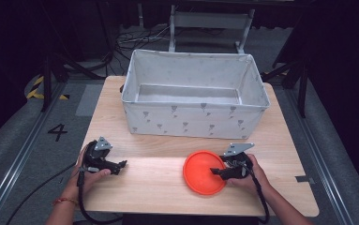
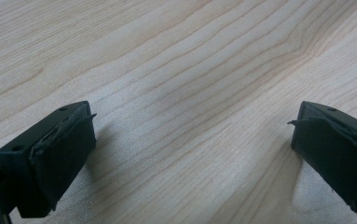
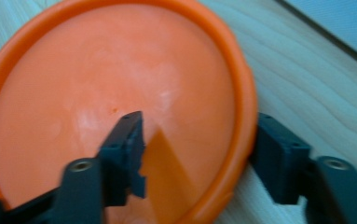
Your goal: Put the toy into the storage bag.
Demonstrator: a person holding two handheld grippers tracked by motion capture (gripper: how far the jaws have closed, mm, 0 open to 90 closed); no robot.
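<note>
Plate (image 1: 204,171), orange, stiff, light, probably slick: we take its right rim, which the right claw (image 3: 197,154) straddles wide; left claw (image 2: 190,154) gapes empty.

Left hand (image 1: 89,165): gripping the left gripper (image 1: 119,165) from behind, forearm entering from the bottom edge, wrist wearing a thin band.
Left gripper jaws: standing wide apart, holding nothing, pointing toward the right.
Right hand (image 1: 252,174): wrapping the right gripper (image 3: 199,149), forearm angling in from bottom right.
Right gripper jaws: gaping, not yet closing, straddling a rim, one jaw inside, one outside, pointing left.
</note>
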